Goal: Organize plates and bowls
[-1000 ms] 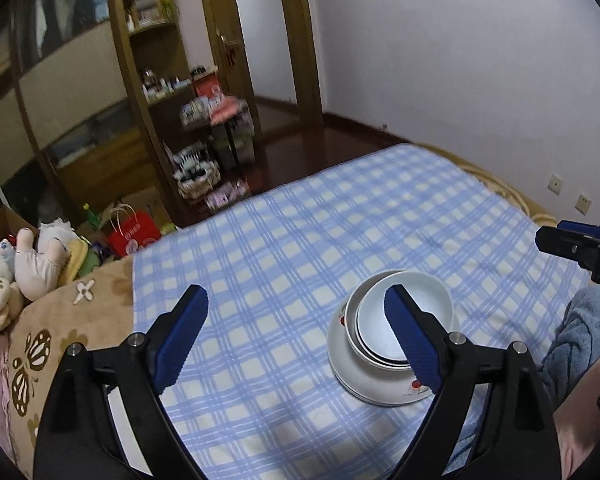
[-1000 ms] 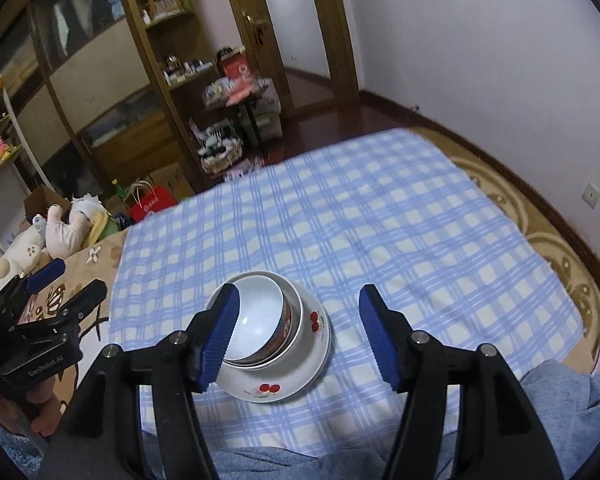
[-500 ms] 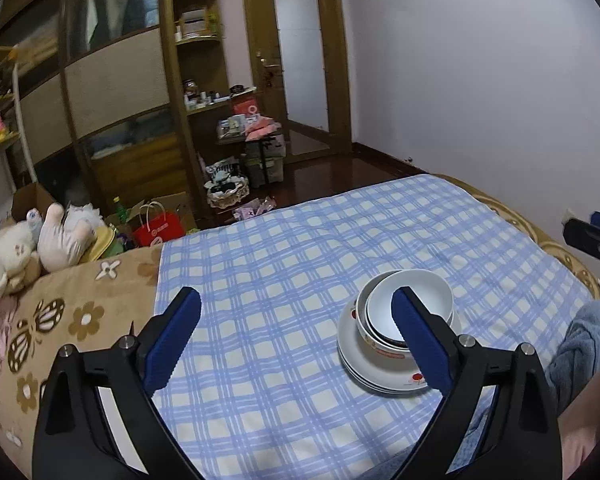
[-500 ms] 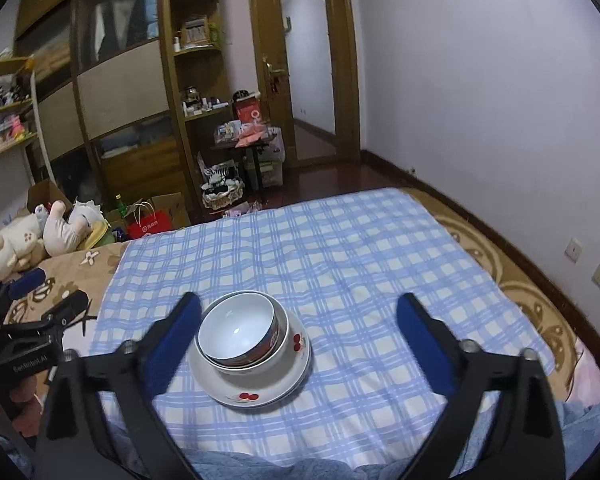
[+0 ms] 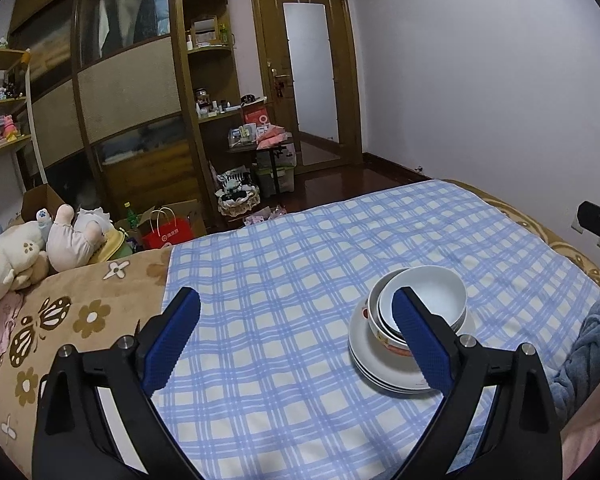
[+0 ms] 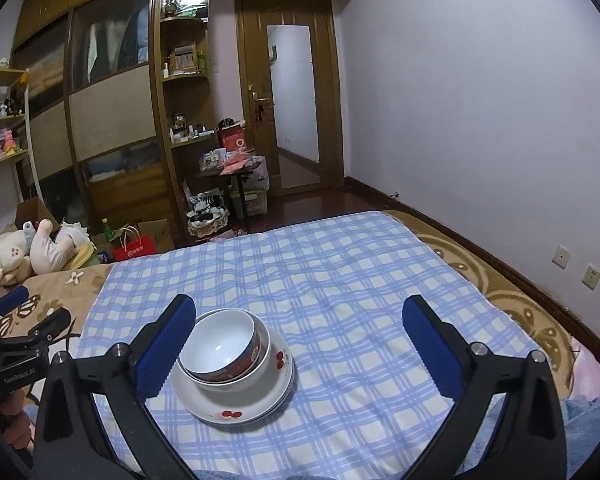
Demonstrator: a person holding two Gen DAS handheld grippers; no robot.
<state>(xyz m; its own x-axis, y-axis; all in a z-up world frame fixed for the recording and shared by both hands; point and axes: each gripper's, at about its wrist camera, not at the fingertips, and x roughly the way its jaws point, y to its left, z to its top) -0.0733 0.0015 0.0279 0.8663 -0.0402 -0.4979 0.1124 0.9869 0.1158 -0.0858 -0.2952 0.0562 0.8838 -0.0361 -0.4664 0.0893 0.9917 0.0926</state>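
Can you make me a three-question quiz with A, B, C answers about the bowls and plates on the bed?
1. Where do the bowls sit?
A. on the plates
B. on the floor
C. on a shelf

2. What colour is the checked cloth?
A. red and black
B. blue and white
C. green and yellow

3. What is the right tool doing?
A. squeezing a bowl
B. holding a plate
C. open, holding nothing

Answers:
1 A: the bowls nest on the plates, all in one pile.
2 B: the cloth shows blue lines on white.
3 C: its blue fingers stand wide apart, with nothing between them.
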